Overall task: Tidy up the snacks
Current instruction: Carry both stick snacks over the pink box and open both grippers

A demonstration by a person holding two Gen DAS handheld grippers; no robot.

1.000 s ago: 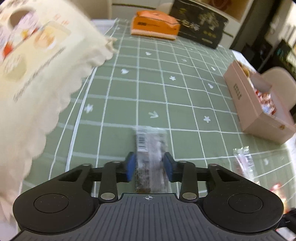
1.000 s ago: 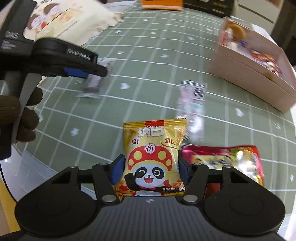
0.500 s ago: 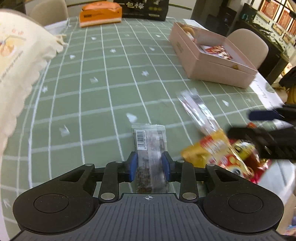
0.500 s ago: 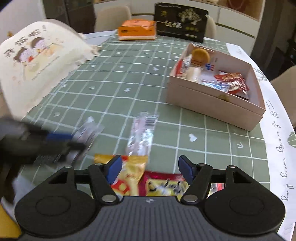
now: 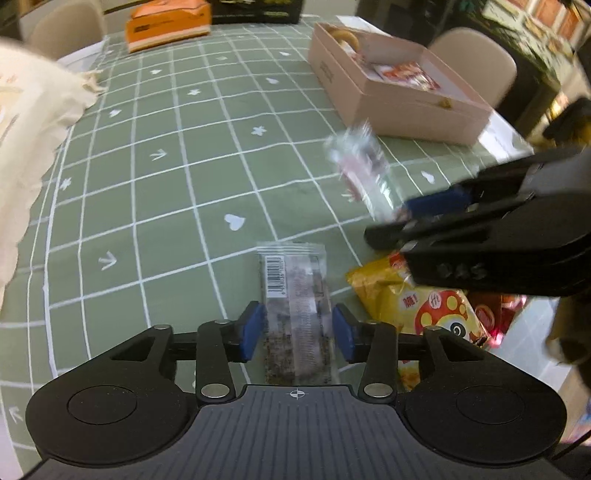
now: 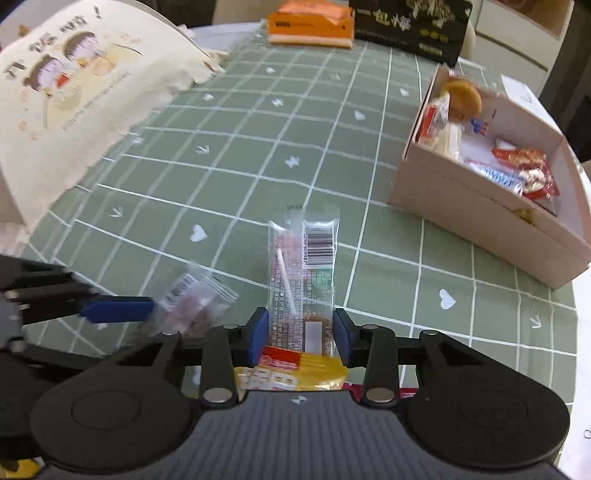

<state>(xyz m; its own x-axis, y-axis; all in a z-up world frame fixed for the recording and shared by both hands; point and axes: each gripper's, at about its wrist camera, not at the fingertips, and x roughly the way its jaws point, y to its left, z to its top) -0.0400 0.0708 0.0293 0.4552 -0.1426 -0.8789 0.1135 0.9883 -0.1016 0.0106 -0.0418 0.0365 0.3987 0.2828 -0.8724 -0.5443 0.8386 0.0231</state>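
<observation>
A dark snack bar (image 5: 295, 295) in a clear wrapper lies on the green checked tablecloth between the pads of my left gripper (image 5: 297, 328). Its jaws are opening and gaps show on both sides of the bar. My right gripper (image 6: 300, 332) is shut on a clear packet with a barcode (image 6: 303, 266), which is blurred in the left wrist view (image 5: 358, 166). A yellow panda chip bag (image 5: 436, 306) and a red packet (image 5: 495, 317) lie under the right gripper (image 5: 406, 219). The pink snack box (image 6: 480, 221) stands to the right, holding several snacks.
A cream cloth bag (image 6: 74, 92) covers the table's left side. An orange pack (image 6: 310, 26) and a black box (image 6: 410, 22) sit at the far edge. A beige chair (image 5: 472, 55) stands behind the pink box. The table's right edge is near the red packet.
My left jaws have spread away from the dark bar. My right gripper has moved forward off the chip bag and closed on the clear packet.
</observation>
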